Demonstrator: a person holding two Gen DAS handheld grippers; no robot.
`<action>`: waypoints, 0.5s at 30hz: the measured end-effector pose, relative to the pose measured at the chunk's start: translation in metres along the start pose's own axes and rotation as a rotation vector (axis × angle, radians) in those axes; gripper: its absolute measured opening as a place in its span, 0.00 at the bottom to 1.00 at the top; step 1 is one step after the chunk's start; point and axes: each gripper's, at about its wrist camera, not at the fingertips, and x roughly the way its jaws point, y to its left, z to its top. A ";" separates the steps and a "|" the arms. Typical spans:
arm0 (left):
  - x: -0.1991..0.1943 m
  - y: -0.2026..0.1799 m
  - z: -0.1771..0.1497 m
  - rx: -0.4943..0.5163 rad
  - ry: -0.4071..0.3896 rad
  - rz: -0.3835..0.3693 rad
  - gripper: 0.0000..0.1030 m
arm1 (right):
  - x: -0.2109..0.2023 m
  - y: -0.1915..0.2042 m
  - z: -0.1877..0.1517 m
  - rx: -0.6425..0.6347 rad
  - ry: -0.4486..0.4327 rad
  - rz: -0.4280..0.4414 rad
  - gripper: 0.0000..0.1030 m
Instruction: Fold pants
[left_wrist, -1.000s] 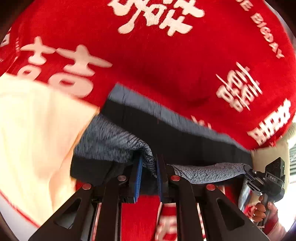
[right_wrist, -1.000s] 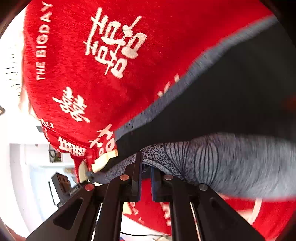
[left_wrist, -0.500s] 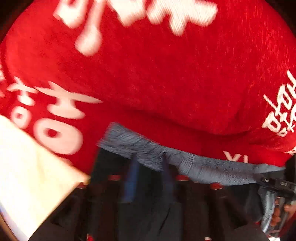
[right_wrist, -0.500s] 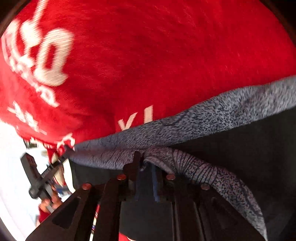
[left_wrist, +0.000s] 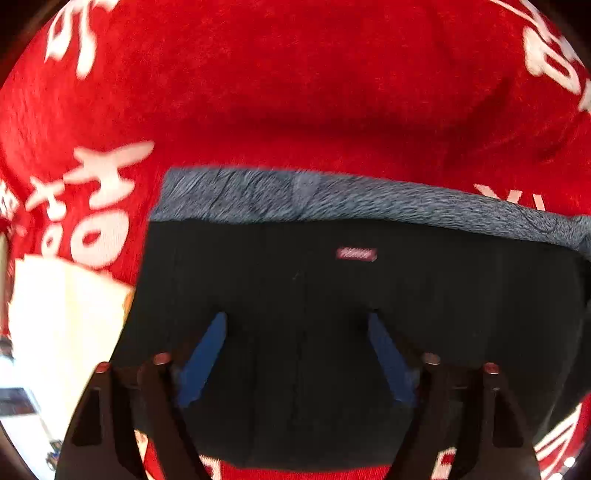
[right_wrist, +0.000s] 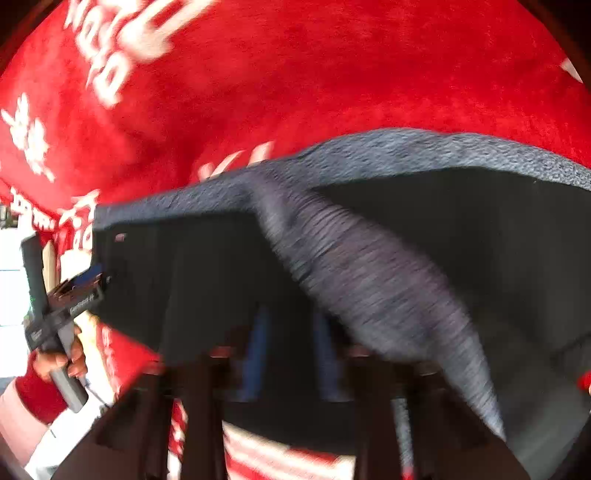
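The black pants (left_wrist: 332, 295) with a grey waistband (left_wrist: 332, 199) lie folded on the red blanket (left_wrist: 295, 92). A small red label (left_wrist: 356, 254) sits below the band. My left gripper (left_wrist: 297, 325) is open and empty, its blue pads wide apart just above the black cloth. In the right wrist view the pants (right_wrist: 184, 277) lie flat, with a twisted grey strip (right_wrist: 369, 280) of the band running toward the camera. My right gripper (right_wrist: 291, 325) is blurred; its pads stand a little apart with nothing between them. The left gripper (right_wrist: 79, 280) shows at the pants' left edge.
The red blanket with white characters (left_wrist: 99, 184) covers the surface all round the pants. A pale surface (left_wrist: 62, 314) shows past the blanket's left edge. The person's hand in a red sleeve (right_wrist: 55, 365) holds the left gripper.
Both grippers held the grey waistband a second ago and carried it forward over the pants. Both have let go: the left has opened wide, the right has parted, and the pants lie flat.
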 end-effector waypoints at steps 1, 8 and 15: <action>-0.003 -0.005 0.002 0.012 0.015 0.006 0.79 | -0.006 -0.006 0.004 0.030 -0.029 0.008 0.12; -0.065 -0.043 -0.019 0.050 0.011 -0.139 0.79 | -0.074 -0.031 -0.026 0.088 -0.135 0.077 0.43; -0.106 -0.149 -0.061 0.230 0.019 -0.322 0.79 | -0.125 -0.078 -0.140 0.161 -0.200 -0.066 0.47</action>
